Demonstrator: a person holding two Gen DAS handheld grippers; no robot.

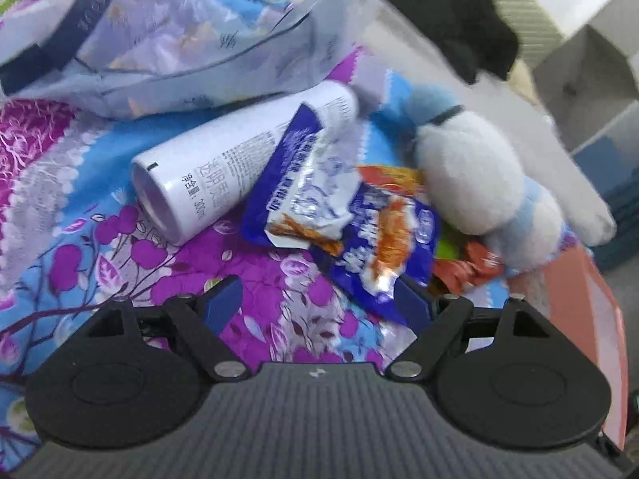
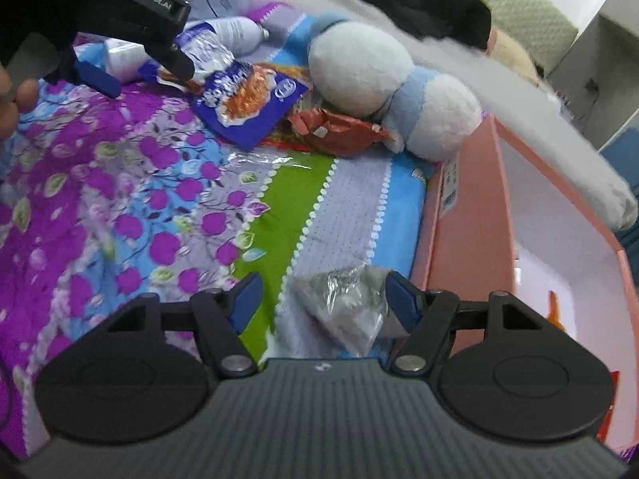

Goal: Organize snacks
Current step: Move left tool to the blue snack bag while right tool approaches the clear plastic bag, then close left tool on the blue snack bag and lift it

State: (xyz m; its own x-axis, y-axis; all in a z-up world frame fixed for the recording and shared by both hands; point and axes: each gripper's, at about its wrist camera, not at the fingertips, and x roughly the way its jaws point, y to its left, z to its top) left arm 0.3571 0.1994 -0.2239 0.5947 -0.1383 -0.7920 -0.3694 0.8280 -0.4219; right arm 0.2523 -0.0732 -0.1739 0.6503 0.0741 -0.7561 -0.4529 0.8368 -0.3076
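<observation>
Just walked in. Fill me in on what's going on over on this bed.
A person is sorting snacks on a floral bedspread with two handheld grippers. The left gripper is open above a blue snack packet, holding nothing. The right gripper is open too, over a clear wrapper beside the pink box.

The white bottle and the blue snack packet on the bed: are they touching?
Touching. In the left wrist view the blue snack packet lies overlapping the side of the white bottle, no gap between them.

White bottle (image 1: 239, 159) lies beside 2 blue snack packets (image 1: 359, 231) on floral bedding (image 1: 80, 247).
</observation>
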